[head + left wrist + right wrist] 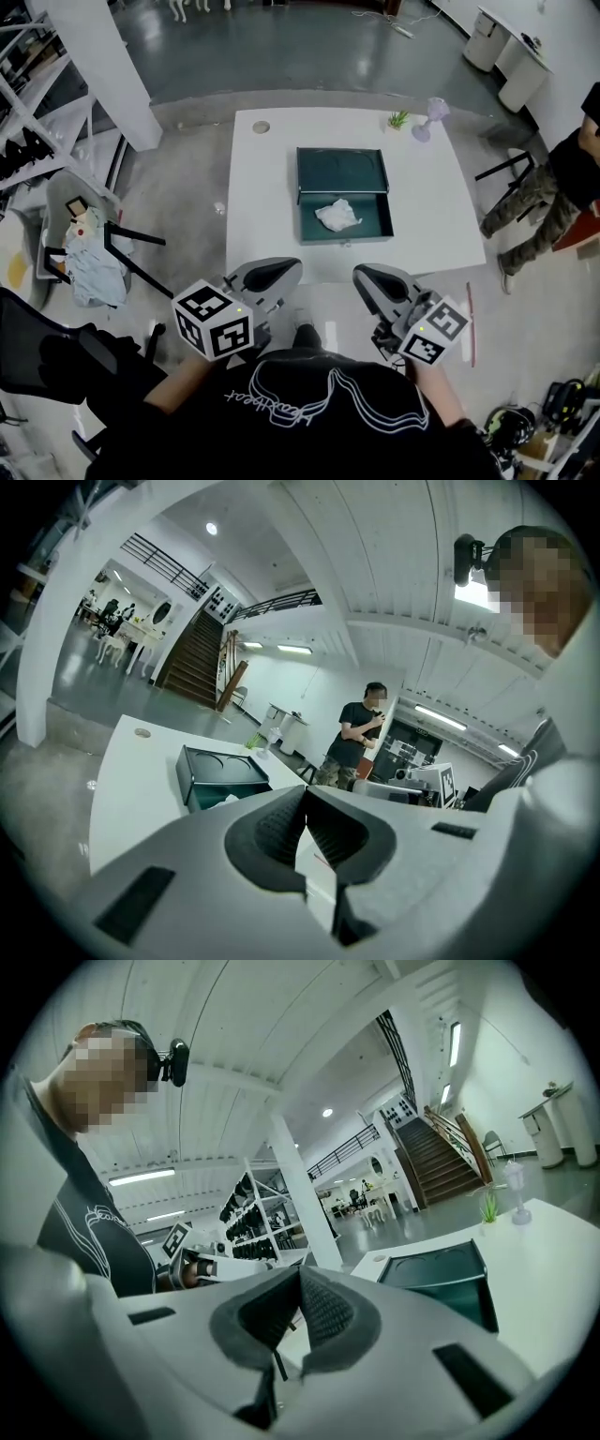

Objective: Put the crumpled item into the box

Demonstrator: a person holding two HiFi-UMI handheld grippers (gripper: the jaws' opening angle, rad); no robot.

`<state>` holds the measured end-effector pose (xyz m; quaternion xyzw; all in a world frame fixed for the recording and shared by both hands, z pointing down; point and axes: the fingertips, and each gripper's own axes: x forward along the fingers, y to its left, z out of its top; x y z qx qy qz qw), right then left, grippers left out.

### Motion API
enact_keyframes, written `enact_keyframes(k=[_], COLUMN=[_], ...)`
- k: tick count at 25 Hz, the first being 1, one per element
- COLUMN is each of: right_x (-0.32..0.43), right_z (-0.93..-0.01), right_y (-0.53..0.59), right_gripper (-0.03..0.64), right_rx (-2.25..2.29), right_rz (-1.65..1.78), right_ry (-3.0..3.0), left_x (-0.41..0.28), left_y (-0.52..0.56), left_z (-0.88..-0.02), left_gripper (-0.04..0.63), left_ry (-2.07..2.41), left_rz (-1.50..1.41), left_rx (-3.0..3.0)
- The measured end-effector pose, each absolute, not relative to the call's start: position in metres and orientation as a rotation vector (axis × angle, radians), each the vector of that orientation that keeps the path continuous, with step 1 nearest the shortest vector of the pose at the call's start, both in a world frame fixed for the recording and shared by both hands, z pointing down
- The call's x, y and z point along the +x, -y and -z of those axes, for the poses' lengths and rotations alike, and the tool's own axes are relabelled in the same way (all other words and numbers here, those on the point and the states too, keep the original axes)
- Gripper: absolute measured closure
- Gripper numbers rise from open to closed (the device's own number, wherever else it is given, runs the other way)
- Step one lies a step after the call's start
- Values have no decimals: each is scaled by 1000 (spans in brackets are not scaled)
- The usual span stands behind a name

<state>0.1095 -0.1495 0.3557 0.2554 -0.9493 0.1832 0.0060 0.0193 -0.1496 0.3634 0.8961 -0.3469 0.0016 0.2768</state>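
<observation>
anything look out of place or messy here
On the table nothing: the crumpled item lies inside the open box. Left of it, a chair seems tipped over, legs sideways, cloth heaped on it.

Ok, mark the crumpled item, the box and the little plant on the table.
crumpled item (337,215), head view, middle of the white wad.
box (373,223), head view, bare green floor right of the wad.
plant (398,119), head view, its green leaves.
</observation>
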Motion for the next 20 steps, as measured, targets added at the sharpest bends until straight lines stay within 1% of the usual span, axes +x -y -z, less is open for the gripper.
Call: enact_keyframes(k=[9, 20], right_x=[115, 117], right_z=[-357, -360], right_y=[151, 179], right_gripper=[614, 614], right_rx=[823, 808], right_rz=[-546, -557], right_ry=[2954, 2946], left_x=[23, 24], left_y=[150, 174], left_z=[-358, -363], left_gripper=[591, 591], left_ry=[921, 925], left_rz=[15, -10], left_rx=[2418, 2416])
